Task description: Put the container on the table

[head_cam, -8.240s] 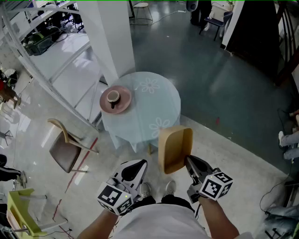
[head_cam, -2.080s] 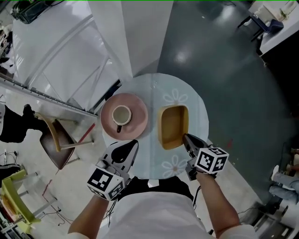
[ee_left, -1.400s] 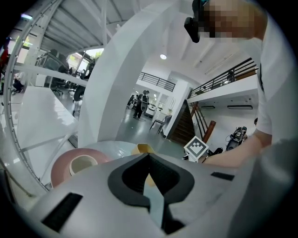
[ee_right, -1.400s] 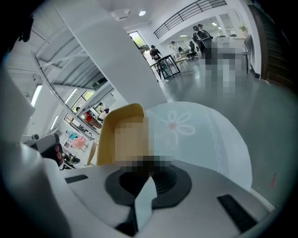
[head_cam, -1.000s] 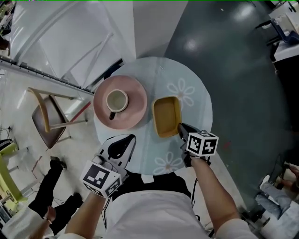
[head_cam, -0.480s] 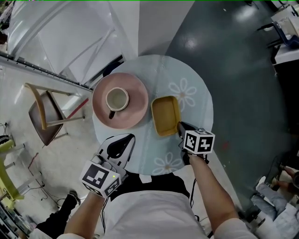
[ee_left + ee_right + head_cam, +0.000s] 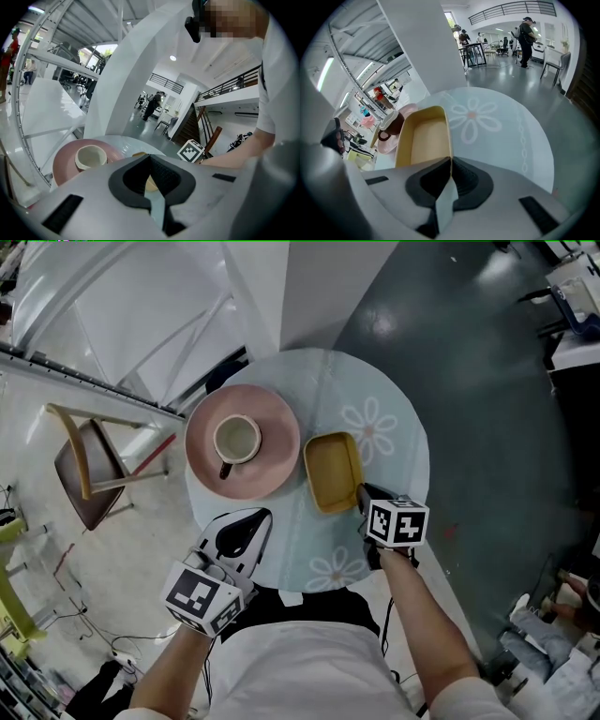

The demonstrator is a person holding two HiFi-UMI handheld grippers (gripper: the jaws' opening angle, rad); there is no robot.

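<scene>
The container (image 7: 333, 470) sits near the centre of the table (image 7: 398, 451). The right gripper (image 7: 360, 495) pinches the container wall nearest the table's edge. The left gripper (image 7: 258, 518), jaws together and empty, hovers at the table's edge.

The right gripper (image 7: 450, 165) is seen with its jaws closed on the near end of the container's right wall. The container (image 7: 423, 136), yellow and open-topped, is observed resting upright on the table (image 7: 511, 140). A flower print (image 7: 472, 118) is noted just right of the container. A cup (image 7: 388, 125) on a pink plate (image 7: 410, 109) is recorded beyond the container's left side. A white pillar (image 7: 424, 51) is seen behind the container.
</scene>
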